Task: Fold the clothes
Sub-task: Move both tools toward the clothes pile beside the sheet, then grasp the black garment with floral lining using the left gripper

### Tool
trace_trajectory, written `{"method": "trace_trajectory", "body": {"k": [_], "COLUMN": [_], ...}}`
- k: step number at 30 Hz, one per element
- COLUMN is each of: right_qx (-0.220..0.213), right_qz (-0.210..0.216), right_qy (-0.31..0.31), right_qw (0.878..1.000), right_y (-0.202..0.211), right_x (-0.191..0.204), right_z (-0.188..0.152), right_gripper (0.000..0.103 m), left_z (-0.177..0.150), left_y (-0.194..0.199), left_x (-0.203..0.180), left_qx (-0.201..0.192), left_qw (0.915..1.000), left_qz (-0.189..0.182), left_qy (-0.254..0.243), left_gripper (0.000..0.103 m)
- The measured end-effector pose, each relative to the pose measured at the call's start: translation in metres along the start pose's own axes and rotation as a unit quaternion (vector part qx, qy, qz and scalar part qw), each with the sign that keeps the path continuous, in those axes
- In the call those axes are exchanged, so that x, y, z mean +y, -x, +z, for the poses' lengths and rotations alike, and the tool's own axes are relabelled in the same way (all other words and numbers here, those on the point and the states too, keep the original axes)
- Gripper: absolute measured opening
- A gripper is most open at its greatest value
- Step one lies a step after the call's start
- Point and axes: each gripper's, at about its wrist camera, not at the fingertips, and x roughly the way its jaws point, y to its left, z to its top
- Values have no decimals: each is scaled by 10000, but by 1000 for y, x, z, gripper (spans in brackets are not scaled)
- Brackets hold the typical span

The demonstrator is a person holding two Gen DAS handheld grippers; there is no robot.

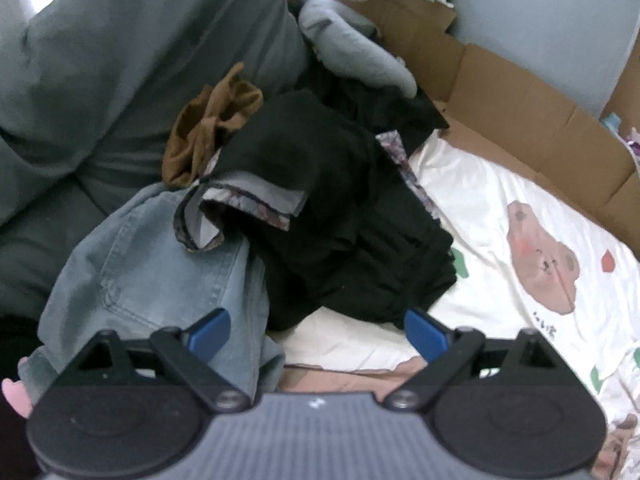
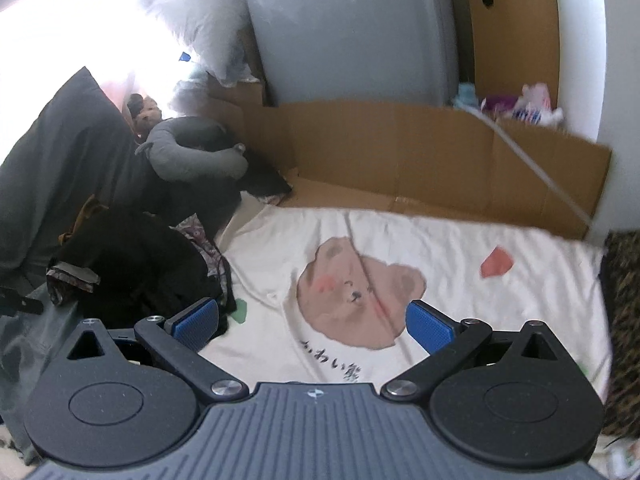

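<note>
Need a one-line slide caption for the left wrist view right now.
Left gripper, jaws open and empty, hovers before a pile of black garments and light blue jeans on a bear-print sheet.

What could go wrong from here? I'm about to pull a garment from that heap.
The black garment lies tangled over the jeans and a grey patterned piece, so the open left claw may drag several out together. The brown item perched on the pile could slide off. Dragged clothes might rumple the bear-print sheet under the open right claw.
</note>
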Motion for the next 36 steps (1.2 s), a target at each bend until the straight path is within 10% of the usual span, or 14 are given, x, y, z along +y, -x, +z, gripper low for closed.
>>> {"method": "trace_trajectory", "body": {"k": [19, 36], "right_qx": [692, 991], "right_qz": [151, 254], "right_qy": [-523, -1012], "right_qw": [9961, 9896], "right_y": [-63, -68], "right_x": [-7, -15], "right_z": [-73, -85], "right_gripper": [103, 103], "left_z": [23, 66], "left_y": [-65, -75], "left_x": [1, 68], "left_qx": [-265, -705], "left_qw": [9993, 9933], "left_qz": [-156, 853], "left_qy": [-195, 327], "left_gripper": [83, 93]}}
